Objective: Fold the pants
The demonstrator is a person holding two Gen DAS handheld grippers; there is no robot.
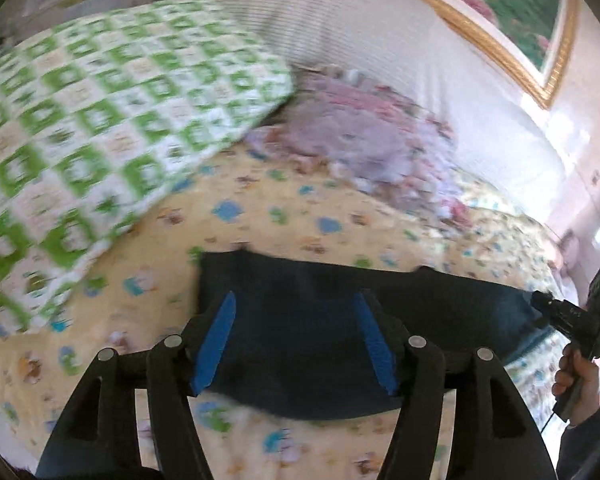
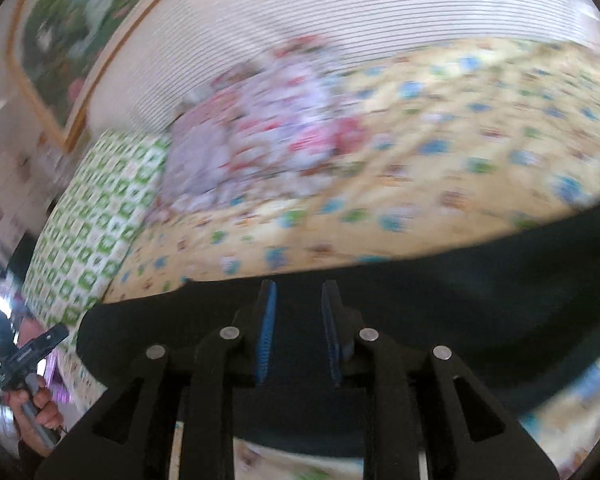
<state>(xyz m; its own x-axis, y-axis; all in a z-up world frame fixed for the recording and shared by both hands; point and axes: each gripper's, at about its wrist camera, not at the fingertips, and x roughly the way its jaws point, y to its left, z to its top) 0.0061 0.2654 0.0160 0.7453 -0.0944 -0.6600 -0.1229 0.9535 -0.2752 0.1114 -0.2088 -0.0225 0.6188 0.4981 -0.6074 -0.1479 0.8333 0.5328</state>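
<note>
Dark navy pants point(image 1: 340, 300) lie flat across the yellow patterned bedspread point(image 1: 260, 216). My left gripper point(image 1: 296, 300) is open, its blue pads point(image 1: 224, 320) spread wide above the pants' left end. In the right wrist view the pants point(image 2: 440, 296) stretch from lower left to the right edge. My right gripper point(image 2: 299, 292) hovers over them with its jaws partly open, a gap between the blue pads point(image 2: 269, 320), and no cloth between them. The right gripper also shows in the left wrist view point(image 1: 572, 316) at the pants' far right end. The left gripper shows in the right wrist view point(image 2: 20, 352).
A green-and-white checked pillow point(image 1: 80, 128) lies at the back left of the bed. A pink and purple floral bundle point(image 1: 360, 128) sits at the headboard point(image 1: 360, 20). A gold-framed picture point(image 1: 520, 8) hangs above. The bedspread also shows in the right wrist view point(image 2: 460, 152).
</note>
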